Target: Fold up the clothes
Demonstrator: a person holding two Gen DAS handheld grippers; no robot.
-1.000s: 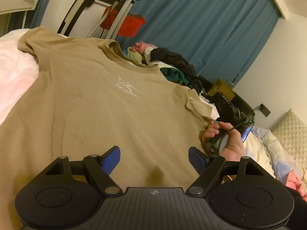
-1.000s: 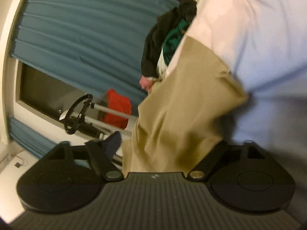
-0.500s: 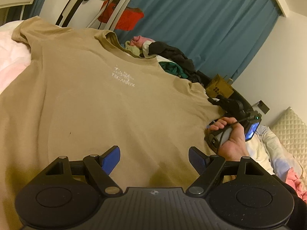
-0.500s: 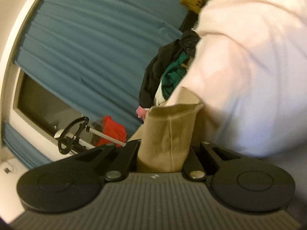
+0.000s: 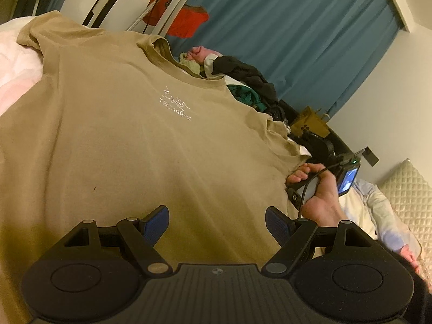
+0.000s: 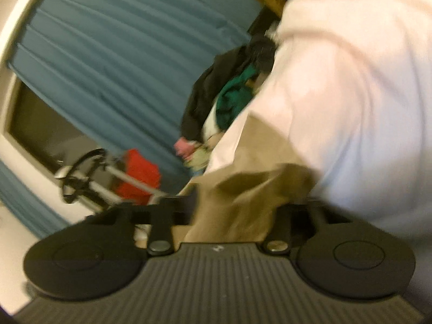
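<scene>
Left gripper [image 5: 217, 222] gapes wide above the tan T-shirt [image 5: 129, 140], holding nothing; right gripper [image 6: 235, 216] pinches its sleeve, lower centre.

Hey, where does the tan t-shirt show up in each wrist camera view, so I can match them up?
Left wrist view: the tan t-shirt lies spread flat, filling the left and centre of the picture.
Right wrist view: only its sleeve shows, bunched at bottom centre, pinched by the right gripper.
Shared landmark: the red cloth hanging on the rack by the blue curtain.
</scene>
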